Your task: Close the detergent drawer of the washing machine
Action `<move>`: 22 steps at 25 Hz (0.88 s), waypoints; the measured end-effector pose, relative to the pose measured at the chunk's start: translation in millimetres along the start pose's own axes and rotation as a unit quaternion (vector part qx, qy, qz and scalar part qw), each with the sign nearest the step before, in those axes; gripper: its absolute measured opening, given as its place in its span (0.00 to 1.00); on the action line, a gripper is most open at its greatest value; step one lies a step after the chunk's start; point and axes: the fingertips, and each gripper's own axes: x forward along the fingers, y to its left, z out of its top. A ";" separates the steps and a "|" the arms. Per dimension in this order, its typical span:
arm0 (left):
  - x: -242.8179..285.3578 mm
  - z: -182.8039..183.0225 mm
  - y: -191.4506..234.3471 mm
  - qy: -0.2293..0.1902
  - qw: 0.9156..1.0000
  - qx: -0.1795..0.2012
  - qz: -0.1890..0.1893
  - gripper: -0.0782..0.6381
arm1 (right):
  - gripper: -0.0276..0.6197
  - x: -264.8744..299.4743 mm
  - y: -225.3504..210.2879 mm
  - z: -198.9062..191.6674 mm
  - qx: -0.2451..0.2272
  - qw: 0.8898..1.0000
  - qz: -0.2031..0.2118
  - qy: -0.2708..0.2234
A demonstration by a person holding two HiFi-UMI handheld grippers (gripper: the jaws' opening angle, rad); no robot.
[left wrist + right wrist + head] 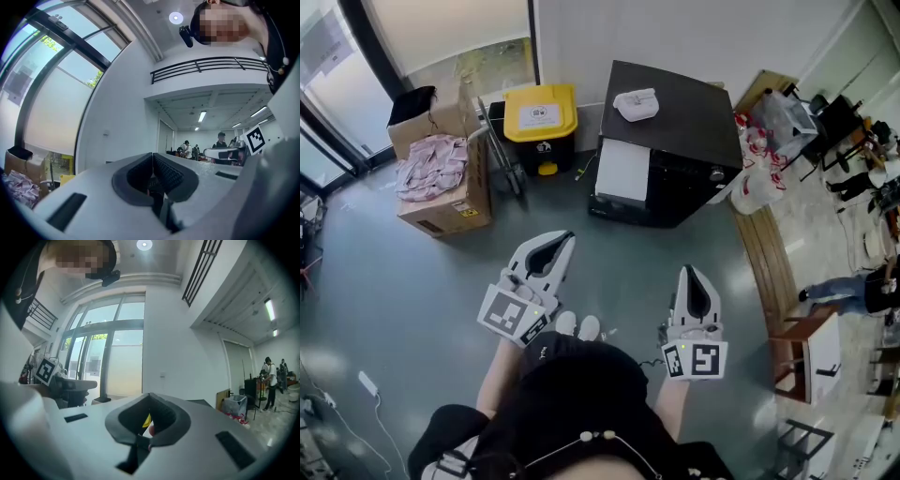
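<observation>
The black washing machine [675, 145] stands on the floor ahead of me, by the white wall. A white rectangular panel [622, 171], apparently the detergent drawer, sticks out at its front left. Both grippers hover level over the floor, well short of the machine. My left gripper [563, 241] points toward the machine's left side with its jaws shut and empty. My right gripper [691, 273] is also shut on nothing. The left gripper view shows its jaws [152, 157] pressed together, and the right gripper view shows the same [150, 397].
A white object [636, 103] lies on the machine's top. A yellow-lidded bin [541, 116] and a folded trolley [501, 150] stand to its left. Further left is a cardboard box [455, 202] with pink cloth. Bags [759, 155] and a wooden strip are at the right.
</observation>
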 end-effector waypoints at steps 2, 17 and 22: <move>1.9 -4.0 -2.8 0.002 1.000 0.003 -0.007 0.12 | 0.05 -1.8 -2.1 -3.3 0.002 1.000 0.005 -0.001; 40.2 -56.1 -10.4 0.045 0.997 -0.012 -0.057 0.23 | 0.05 7.8 -27.2 -55.6 -0.072 0.992 0.071 0.072; 47.3 -76.5 -11.0 0.072 0.995 0.000 -0.072 0.23 | 0.09 19.0 -27.9 -77.9 -0.092 0.983 0.109 0.114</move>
